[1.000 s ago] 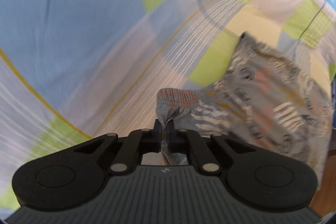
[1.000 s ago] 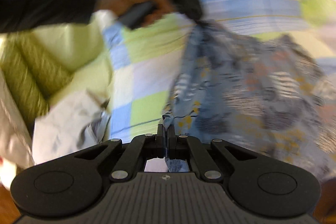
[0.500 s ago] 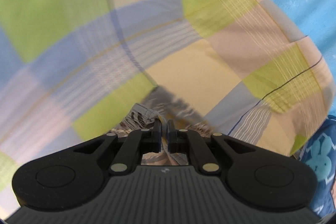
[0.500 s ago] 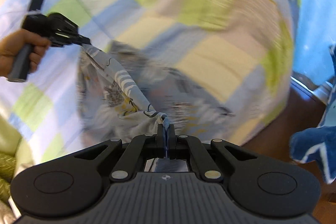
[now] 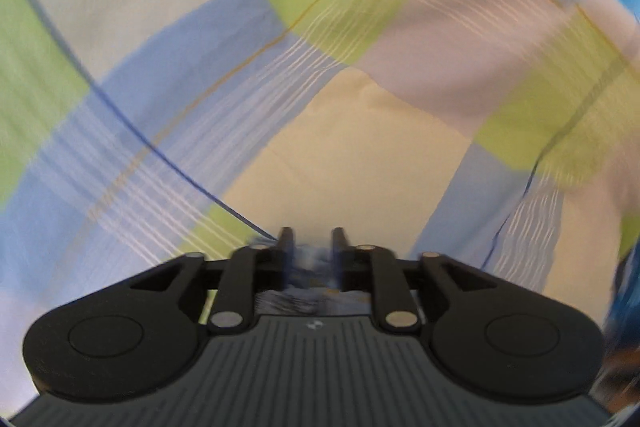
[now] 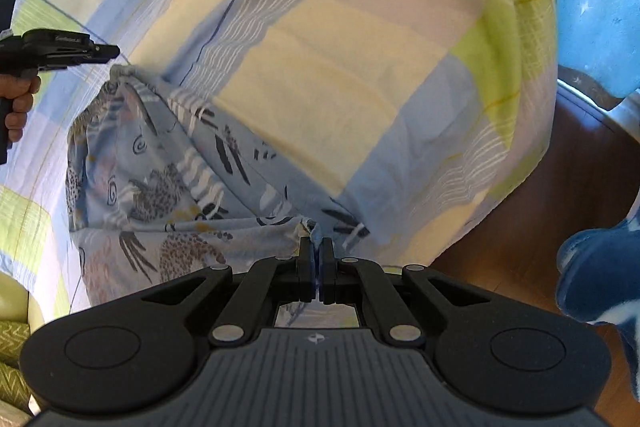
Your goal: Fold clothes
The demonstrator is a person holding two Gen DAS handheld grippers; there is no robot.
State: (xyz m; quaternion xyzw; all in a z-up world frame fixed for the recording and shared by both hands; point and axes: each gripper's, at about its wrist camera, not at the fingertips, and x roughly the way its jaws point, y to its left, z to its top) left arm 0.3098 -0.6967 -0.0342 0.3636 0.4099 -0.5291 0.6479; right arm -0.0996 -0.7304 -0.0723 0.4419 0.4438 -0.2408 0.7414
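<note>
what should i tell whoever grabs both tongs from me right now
Left tongs: open, with blurred patterned fabric showing between the fingers.
Right tongs: shut on a corner of the light blue animal-print cotton garment.
The garment lies spread on the checked green, blue and cream bedsheet, its far corner just below the left tongs in the right wrist view.
Done: garment laid out on the bed.
Left: release the right corner, then make the folds; none is visible yet.
</note>
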